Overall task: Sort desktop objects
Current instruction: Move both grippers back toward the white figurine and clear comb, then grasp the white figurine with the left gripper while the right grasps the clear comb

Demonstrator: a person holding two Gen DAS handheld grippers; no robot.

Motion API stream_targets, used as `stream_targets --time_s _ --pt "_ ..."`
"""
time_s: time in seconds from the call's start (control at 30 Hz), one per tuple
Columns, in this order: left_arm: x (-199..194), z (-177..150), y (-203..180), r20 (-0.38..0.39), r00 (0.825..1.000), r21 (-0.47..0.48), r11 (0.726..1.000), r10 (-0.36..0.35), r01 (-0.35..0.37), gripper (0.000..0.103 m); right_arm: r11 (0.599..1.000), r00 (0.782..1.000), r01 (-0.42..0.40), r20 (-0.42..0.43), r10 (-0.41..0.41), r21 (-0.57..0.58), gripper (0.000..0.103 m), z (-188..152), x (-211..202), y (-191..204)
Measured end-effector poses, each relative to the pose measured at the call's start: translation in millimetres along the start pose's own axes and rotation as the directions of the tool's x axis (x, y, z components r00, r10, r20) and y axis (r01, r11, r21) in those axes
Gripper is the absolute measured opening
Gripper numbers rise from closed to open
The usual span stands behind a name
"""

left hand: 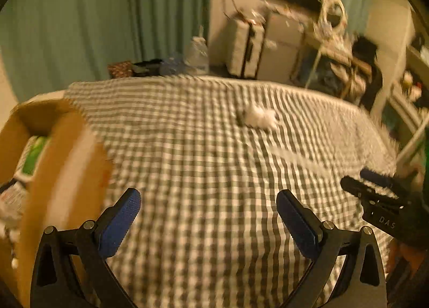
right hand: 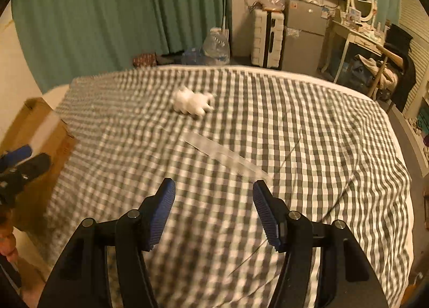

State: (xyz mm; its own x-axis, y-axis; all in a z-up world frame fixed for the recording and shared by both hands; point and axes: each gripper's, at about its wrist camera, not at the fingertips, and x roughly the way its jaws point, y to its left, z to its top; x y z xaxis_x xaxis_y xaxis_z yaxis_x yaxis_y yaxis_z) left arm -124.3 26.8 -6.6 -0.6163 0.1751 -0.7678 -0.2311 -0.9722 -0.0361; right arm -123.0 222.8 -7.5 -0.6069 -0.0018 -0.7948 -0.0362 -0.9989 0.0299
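We note a grey-and-white checked bedcover, a white fluffy toy on it, and a pale translucent ruler. The cardboard box is brown. We record green curtains and 2 grippers with blue pads on black arms.

Left gripper angled downward, jaws spread wide, nothing between the blue pads. Right gripper likewise tilted downward, jaws parted but narrower, nothing between them either. Each gripper visible at the edge of the other's view: the right at far right, the left at far left. Bare fingers glimpsed below the left one.
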Motion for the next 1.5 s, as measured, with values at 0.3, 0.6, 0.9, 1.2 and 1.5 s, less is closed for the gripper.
stream_targets --time_s 0.3,0.6,0.9,1.2,1.5 --pt "94.7 36.8 -47.4 -0.031 0.999 0.09 0.996 0.008 -0.005 0.103 0.995 0.995 -0.072 -0.07 0.068 -0.063 0.06 21.2 92.7 -22.9" --pt "157.0 82.8 -62.5 -0.026 0.987 -0.001 0.987 -0.16 0.16 0.103 0.979 0.984 -0.166 -0.084 0.157 -0.117 0.059 23.2 129.1 -28.0" --pt "218.1 106.2 -86.0 -0.113 0.99 0.043 0.995 -0.081 0.087 0.094 0.993 0.996 -0.092 0.018 0.091 0.069 0.029 -8.3 109.1 -37.9" --pt "182.6 73.1 -65.7 -0.119 0.985 0.087 0.987 -0.122 0.132 0.06 0.989 0.997 -0.07 -0.031 0.074 0.13 0.027 -34.1 86.5 -12.7" --pt "92.5 20.7 -12.0 -0.105 0.979 -0.002 0.984 -0.175 0.176 0.06 0.976 0.993 -0.115 -0.008 0.119 0.185 0.027 -63.4 16.8 16.9"
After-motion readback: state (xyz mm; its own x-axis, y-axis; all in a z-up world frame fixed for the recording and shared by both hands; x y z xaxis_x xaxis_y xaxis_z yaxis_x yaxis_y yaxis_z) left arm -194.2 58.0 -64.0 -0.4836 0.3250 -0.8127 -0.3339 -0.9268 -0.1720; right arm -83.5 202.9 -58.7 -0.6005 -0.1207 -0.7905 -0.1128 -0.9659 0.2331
